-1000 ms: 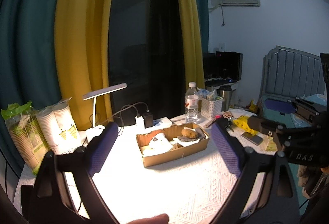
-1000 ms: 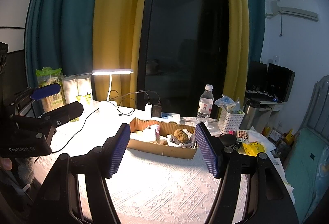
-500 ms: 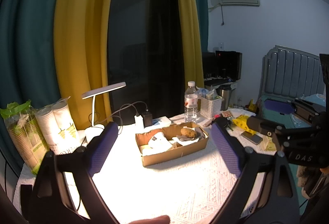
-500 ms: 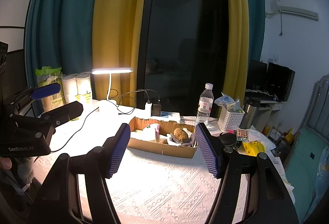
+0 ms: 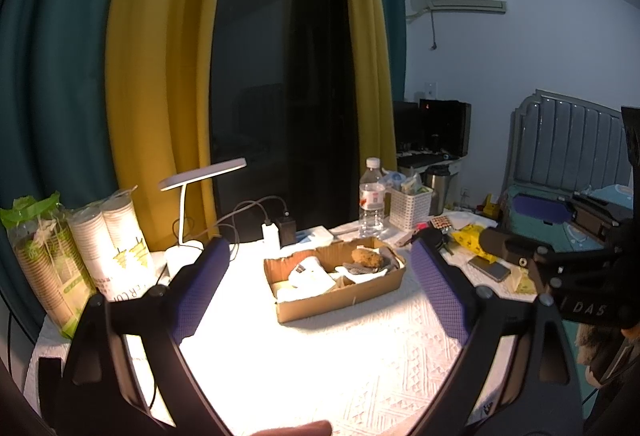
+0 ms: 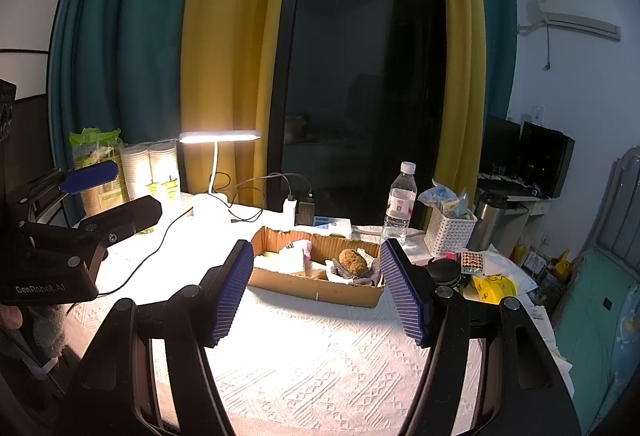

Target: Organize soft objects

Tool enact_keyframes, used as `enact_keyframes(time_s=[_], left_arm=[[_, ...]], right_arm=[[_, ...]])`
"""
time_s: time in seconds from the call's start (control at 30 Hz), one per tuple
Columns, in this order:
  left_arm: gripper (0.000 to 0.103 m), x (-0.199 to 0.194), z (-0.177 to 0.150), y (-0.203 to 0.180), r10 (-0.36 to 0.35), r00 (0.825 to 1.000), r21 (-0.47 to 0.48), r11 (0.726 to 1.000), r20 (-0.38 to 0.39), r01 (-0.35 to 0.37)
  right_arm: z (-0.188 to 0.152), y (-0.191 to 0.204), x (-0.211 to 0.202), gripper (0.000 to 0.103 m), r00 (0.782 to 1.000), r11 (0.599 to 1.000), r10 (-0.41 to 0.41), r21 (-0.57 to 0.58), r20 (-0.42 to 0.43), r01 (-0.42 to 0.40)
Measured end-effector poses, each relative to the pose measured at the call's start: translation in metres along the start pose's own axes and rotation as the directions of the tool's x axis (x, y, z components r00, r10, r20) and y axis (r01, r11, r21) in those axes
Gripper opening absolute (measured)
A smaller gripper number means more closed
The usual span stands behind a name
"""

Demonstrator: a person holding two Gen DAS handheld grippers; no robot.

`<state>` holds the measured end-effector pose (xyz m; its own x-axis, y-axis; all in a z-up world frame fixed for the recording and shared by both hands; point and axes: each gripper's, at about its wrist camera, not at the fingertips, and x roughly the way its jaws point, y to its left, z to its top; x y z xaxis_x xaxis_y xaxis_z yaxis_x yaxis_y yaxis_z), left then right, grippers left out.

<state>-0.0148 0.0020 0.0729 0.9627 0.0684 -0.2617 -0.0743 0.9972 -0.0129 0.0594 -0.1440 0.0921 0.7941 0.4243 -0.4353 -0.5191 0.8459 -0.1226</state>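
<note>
Both held wide apart and empty: left hand-held gripper (image 5: pixel 320 288), right hand-held gripper (image 6: pixel 316 292); cardboard box (image 6: pixel 320 286) at 12 o'clock on worktop (image 6: pixel 320 356).

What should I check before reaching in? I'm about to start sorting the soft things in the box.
1. Left tongs open and empty: ok.
2. Right tongs open and empty: ok.
3. Box in front of both tongs, path bare of things: ok.
4. Brown soft lump on top at the box's right end, uncovered: ok.
5. White cloth lies loose or tucked under its neighbours: cannot tell.
6. Bottle stands behind the box, apart from it: ok.
</note>
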Motion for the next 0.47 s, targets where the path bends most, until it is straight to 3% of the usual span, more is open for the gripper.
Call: enact_keyframes(time_s=[0.47], left_arm=[[0.093,-0.0016,0.0044,-0.0092,-0.017,1.0,0.021,1.0,0.024,0.017]], right_arm=[[0.0006,-0.0002,0.0008,0.069,1.0,1.0,0.003,0.0,0.0,-0.003]])
